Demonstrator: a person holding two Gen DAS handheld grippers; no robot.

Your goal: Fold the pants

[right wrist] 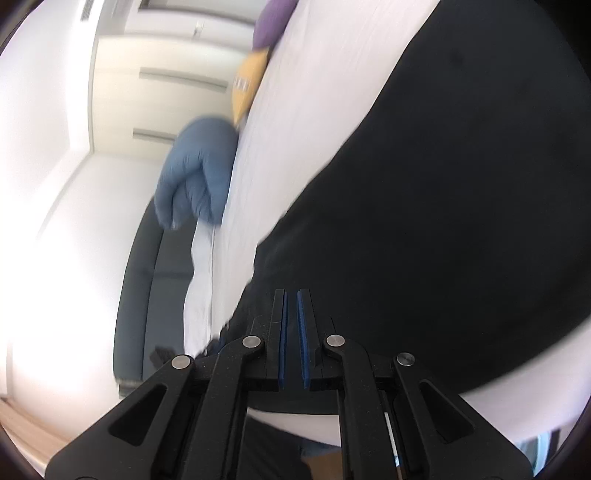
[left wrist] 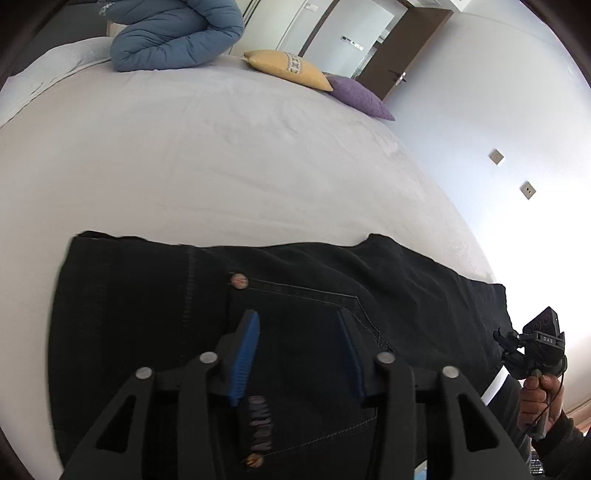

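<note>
Black denim pants lie flat across the near side of a white bed, waist end at the left with a back pocket and copper rivets showing. My left gripper is open and hovers just over the back pocket, holding nothing. My right gripper shows at the pants' right end in the left wrist view. In the right wrist view my right gripper has its blue pads nearly together with a thin gap and nothing between them, over the edge of the black pants.
A rolled blue duvet lies at the far side of the bed, with a yellow cushion and a purple cushion to its right. A white wall with sockets is at the right. A dark headboard runs beside the bed.
</note>
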